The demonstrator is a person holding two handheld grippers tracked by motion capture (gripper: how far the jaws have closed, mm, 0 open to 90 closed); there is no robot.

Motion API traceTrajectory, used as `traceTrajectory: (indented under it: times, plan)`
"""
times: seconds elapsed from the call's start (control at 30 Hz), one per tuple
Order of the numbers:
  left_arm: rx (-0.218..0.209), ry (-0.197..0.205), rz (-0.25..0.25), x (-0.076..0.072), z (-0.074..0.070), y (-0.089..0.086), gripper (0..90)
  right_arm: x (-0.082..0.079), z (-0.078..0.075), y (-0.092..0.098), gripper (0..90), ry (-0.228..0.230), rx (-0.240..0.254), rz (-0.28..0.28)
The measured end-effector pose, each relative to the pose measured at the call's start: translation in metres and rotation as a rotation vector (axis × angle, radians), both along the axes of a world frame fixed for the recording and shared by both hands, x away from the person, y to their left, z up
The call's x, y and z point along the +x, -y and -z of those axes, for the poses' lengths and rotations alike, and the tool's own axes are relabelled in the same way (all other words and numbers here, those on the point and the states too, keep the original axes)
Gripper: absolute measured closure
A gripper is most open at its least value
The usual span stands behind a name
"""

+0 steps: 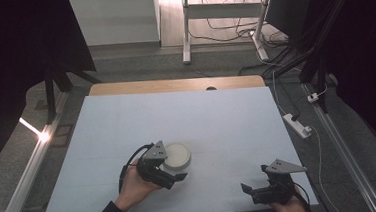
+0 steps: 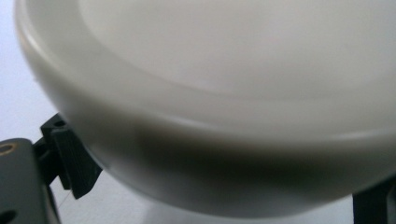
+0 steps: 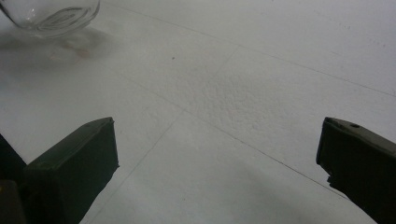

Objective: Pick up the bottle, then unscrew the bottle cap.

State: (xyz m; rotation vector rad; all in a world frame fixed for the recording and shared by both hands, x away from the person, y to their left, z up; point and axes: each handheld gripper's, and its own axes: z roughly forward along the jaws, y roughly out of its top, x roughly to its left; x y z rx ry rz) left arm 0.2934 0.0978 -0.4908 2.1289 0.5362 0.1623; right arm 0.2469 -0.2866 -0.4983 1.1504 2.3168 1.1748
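Step in hand, by the look of it: taking hold of the shallow round white bowl (image 1: 176, 155), which sits on the pale blue-white surface (image 1: 217, 124) left of centre, towards the near edge. Left gripper (image 1: 173, 173) pressed up against the bowl's near side; in the left gripper view the bowl (image 2: 224, 116) looms very close, one black finger (image 2: 70, 158) tucked under its left flank and another at the lower right corner, so spread around the lower wall, though whether actually clamped cannot be told (too close and blurred). Next move probably calls for closing firmly on the wall and lifting level, without letting the smooth curve slip out.

Right gripper (image 1: 256, 190) idle near the front right corner, well apart from the bowl, fingers (image 3: 70, 172) wide open over bare surface. Clear glass bowl (image 3: 51, 16) just visible at the top left of the right gripper view. Nothing in the way on the surface; white power strip (image 1: 297, 125) lying on the floor off the right edge.
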Motion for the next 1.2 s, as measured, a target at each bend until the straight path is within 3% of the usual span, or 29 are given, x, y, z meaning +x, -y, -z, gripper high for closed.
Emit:
traceTrajectory:
  times: [0.33,0.87,0.97,1.2]
  plan:
    - [-0.003,-0.002,-0.005,0.002,0.001,-0.001,7.2,-0.002,-0.001,-0.001,0.0,0.018,-0.005,-0.011]
    - [0.001,-0.001,-0.011,0.004,0.002,-0.004,7.2,-0.003,-0.004,-0.004,0.0,0.027,0.032,-0.022]
    - [0.001,0.000,-0.010,0.004,0.002,-0.003,7.2,-0.003,-0.005,-0.006,0.0,0.021,0.074,-0.037]
    - [-0.005,0.001,-0.013,0.004,0.002,-0.003,7.2,-0.003,-0.010,-0.019,0.0,0.059,0.065,-0.079]
